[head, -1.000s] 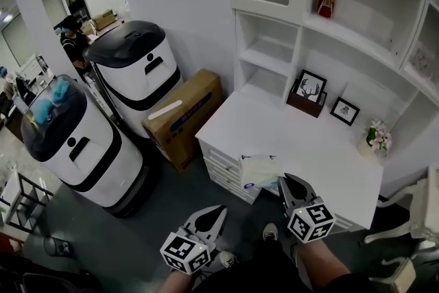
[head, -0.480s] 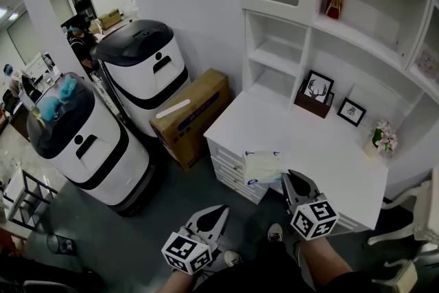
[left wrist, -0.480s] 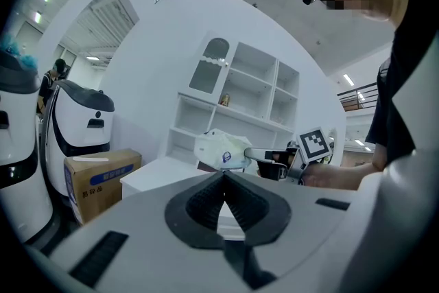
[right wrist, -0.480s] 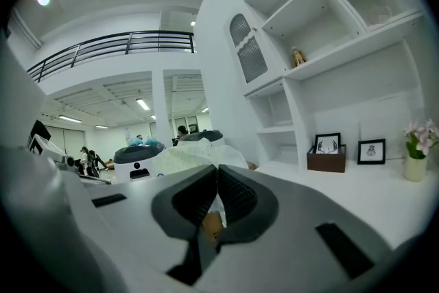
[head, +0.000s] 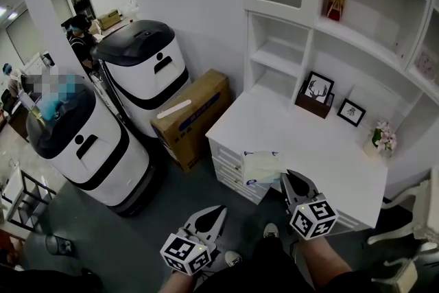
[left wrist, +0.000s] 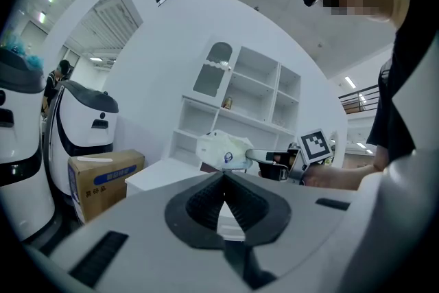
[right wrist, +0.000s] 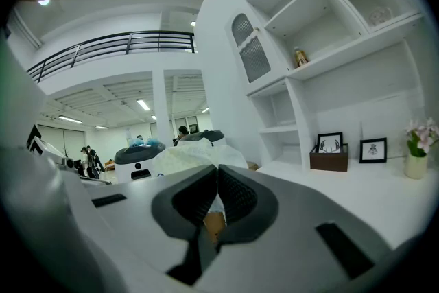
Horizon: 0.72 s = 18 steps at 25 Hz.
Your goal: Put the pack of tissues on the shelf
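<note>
Right gripper has its fingers clamped on the tissue pack. The right gripper view shows the two pads pinched tight w/ the crinkly white pack bulging out beyond the tips. The pack hangs in the air over the near-left corner of the desk, not on the shelf unit (that's at the far side, above the desk).

Left gripper sits lower and nearer, off the desk's near-left edge, over the grey floor. Its fingers are pressed together w/ nothing between them, and they point towards the pack.

On the desk, far side: two framed pics, plus a small flower pot at the right. A reddish bottle stands on an upper shelf. Left of the desk there's a cardboard box on the floor, then two white robots w/ black tops.
</note>
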Motion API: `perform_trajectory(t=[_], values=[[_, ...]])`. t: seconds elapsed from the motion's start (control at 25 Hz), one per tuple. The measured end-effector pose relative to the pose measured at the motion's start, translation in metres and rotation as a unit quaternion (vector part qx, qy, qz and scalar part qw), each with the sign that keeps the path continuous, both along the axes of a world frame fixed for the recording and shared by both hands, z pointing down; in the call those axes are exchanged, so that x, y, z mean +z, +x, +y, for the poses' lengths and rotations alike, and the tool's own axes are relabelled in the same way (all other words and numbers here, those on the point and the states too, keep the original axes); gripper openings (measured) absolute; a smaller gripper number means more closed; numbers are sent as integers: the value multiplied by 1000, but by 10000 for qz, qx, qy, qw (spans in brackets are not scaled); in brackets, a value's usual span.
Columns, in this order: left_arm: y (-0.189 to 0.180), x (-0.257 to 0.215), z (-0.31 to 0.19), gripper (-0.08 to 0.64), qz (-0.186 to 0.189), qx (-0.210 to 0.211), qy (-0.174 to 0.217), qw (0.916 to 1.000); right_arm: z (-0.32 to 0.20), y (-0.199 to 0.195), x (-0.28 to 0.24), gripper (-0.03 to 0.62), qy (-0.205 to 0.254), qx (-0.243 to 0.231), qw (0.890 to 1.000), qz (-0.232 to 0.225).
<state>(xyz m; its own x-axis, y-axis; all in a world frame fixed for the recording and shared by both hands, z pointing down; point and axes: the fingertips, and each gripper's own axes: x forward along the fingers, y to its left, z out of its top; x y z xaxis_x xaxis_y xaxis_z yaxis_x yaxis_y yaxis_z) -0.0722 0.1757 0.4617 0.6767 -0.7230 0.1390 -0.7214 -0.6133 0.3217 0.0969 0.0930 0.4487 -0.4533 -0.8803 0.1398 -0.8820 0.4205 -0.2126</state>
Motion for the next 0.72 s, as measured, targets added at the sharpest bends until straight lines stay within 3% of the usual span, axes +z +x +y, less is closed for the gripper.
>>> perform_trajectory(t=[0.72], values=[[-2,-4,-33,5,-8,-68,34,10000,-39,-1,-6,6,50,-34,10000,-9]])
